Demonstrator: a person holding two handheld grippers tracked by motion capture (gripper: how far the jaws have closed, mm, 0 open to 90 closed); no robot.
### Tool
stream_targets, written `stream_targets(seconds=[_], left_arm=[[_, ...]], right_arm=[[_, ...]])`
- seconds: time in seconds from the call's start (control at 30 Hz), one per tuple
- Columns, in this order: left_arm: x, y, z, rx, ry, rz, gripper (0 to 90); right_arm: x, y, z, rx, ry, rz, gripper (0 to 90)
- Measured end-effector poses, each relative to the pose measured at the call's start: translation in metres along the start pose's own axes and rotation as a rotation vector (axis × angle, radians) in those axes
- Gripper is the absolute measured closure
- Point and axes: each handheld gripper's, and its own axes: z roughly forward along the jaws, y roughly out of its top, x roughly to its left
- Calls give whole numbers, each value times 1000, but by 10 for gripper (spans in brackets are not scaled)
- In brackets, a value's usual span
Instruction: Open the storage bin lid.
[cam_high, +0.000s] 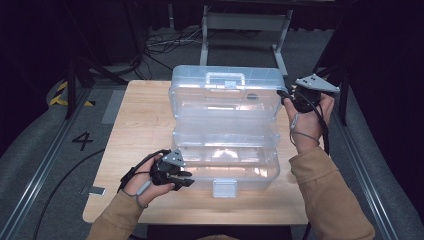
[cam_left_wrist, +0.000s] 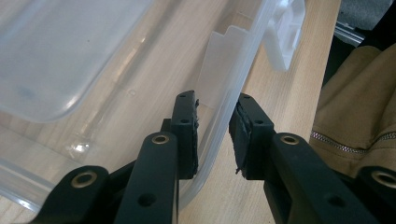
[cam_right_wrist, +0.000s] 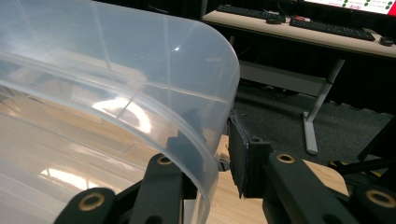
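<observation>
A clear plastic toolbox (cam_high: 260, 175) stands open in the middle of the table, its lid (cam_high: 225, 102) raised and leaning back. My left gripper (cam_high: 187, 177) is at the box's front left corner. In the left gripper view the box rim (cam_left_wrist: 243, 60) runs between the two pads of the left gripper (cam_left_wrist: 215, 100), with a small gap still showing. My right gripper (cam_high: 285, 95) is at the lid's right edge. There the curved lid edge (cam_right_wrist: 219, 93) sits between the jaws of the right gripper (cam_right_wrist: 210, 126); the far jaw shows through the plastic and the near pad (cam_right_wrist: 238, 154) stands apart.
The wooden table (cam_high: 135, 125) has bare room left of the box. A white latch (cam_high: 224, 188) hangs at the box's front and a handle (cam_high: 226, 79) sits on the lid. Cables and a grey desk frame (cam_high: 245, 30) lie on the floor behind.
</observation>
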Motion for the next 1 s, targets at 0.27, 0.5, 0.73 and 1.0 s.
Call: stream_targets(seconds=[0.27,0.5,0.73,1.0], left_arm=[[1,0,3,4,-2,-2,721],[1,0,6,-2,-1,-5,718],[1,0,6,1,0,-4,716],[2,0,8,-2,-6,-8,710]], right_arm=[[-1,1,4,3,-3,10,756],[-3,3,9,19,-3,14,759],[-5,7,14,42,-4,20,764],[-8,11,22,62,-7,22,769]])
